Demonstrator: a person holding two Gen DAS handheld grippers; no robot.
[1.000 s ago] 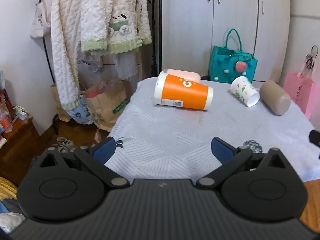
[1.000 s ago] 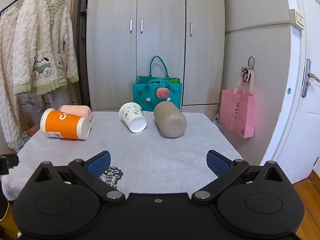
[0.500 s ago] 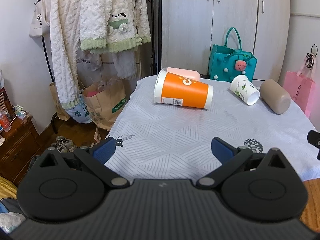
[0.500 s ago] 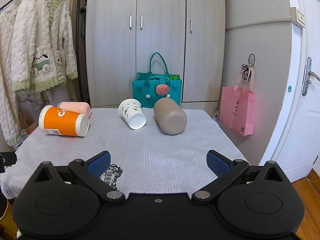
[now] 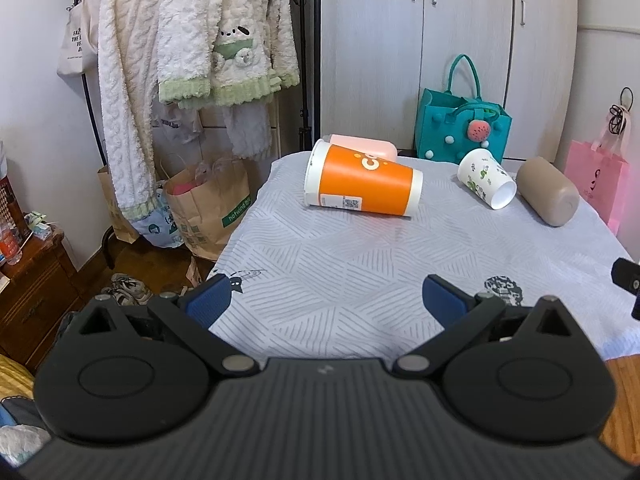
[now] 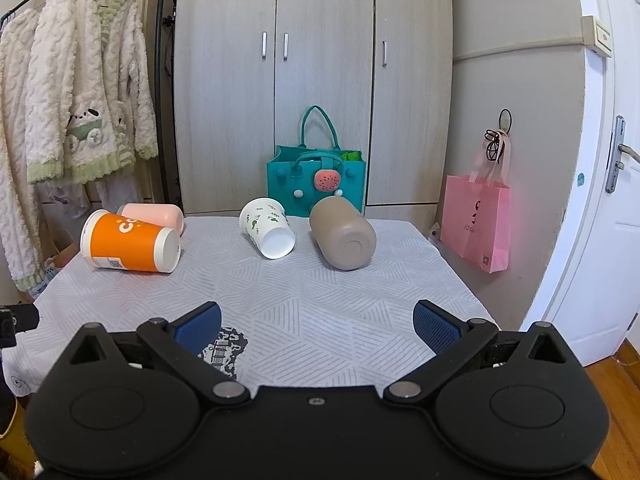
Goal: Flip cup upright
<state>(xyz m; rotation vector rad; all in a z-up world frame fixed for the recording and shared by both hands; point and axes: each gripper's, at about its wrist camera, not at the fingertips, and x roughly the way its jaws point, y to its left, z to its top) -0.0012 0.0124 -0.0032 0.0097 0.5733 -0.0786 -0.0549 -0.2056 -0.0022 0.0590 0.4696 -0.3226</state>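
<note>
Several cups lie on their sides on a table with a grey patterned cloth [image 5: 360, 272]. An orange paper cup [image 5: 360, 184] [image 6: 128, 246] lies at the far left, with a pink cup [image 5: 364, 146] [image 6: 154, 214] behind it. A white cup with green print [image 5: 486, 178] [image 6: 268, 228] and a taupe cup [image 5: 546, 196] [image 6: 344, 238] lie to the right. My left gripper [image 5: 326, 302] is open and empty over the near table edge. My right gripper [image 6: 318, 326] is open and empty, well short of the cups.
A teal felt bag [image 6: 316, 184] stands behind the table against the wardrobe. A pink bag [image 6: 478, 220] hangs at the right by a white door. Fleece clothes [image 5: 180, 60] and paper bags [image 5: 208, 208] are left of the table. A wooden cabinet [image 5: 28, 288] is at the near left.
Both views have tilted or risen slightly, so the cups sit a little lower in frame. The cups have not moved. Both grippers stay open.
</note>
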